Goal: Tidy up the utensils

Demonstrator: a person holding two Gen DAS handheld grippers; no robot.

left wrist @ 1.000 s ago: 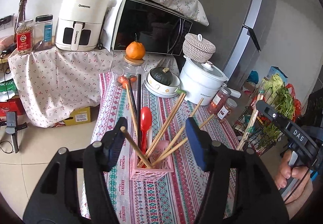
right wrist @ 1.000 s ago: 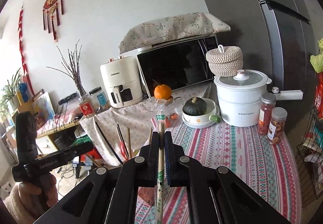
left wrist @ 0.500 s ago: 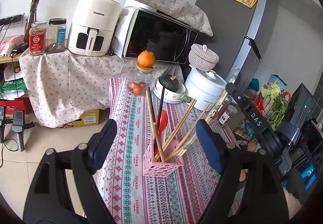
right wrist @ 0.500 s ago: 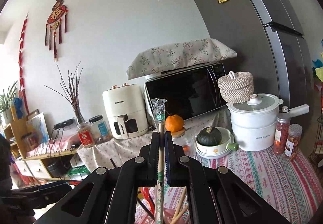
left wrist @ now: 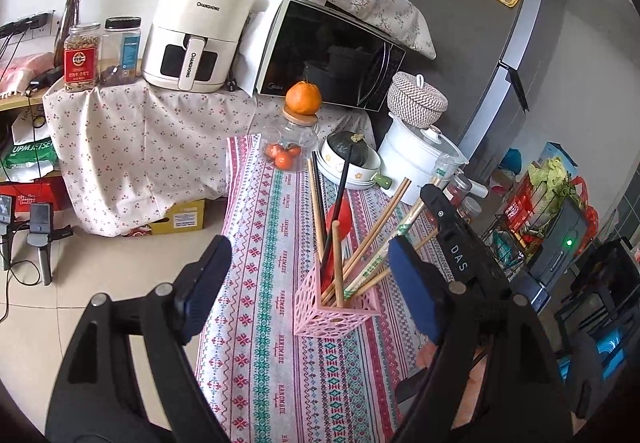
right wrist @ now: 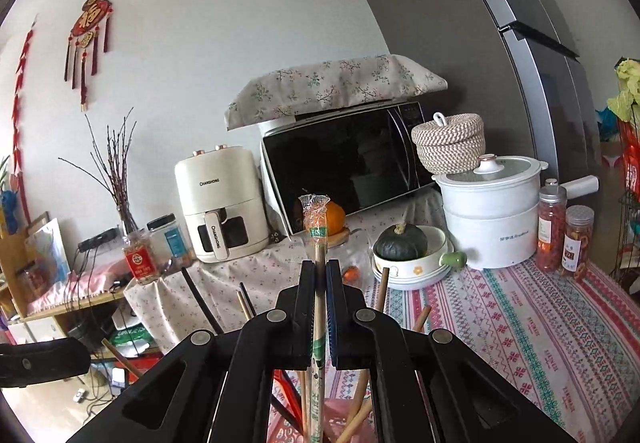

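Note:
A pink lattice utensil holder (left wrist: 334, 309) stands on the patterned tablecloth (left wrist: 280, 363). It holds several wooden and black chopsticks and a red spoon (left wrist: 340, 217). My left gripper (left wrist: 308, 283) is open and empty, its fingers either side of the holder and nearer the camera. My right gripper (right wrist: 319, 285) is shut on wrapped chopsticks (right wrist: 318, 243) in a plastic sleeve. Their lower end reaches into the holder (right wrist: 340, 423). The right gripper also shows in the left wrist view (left wrist: 430, 197), holding the wrapped chopsticks (left wrist: 400, 231) slanted into the holder.
A glass jar (left wrist: 290, 147) with an orange on top, a bowl with a green squash (left wrist: 352, 159), a white pot (left wrist: 420, 159) and two spice jars (right wrist: 564, 235) stand at the table's far end. A microwave (left wrist: 332, 55) and air fryer (left wrist: 196, 35) sit behind.
The right gripper has lowered the wrapped chopsticks into the holder. The left gripper has drawn back and up from the holder, staying open.

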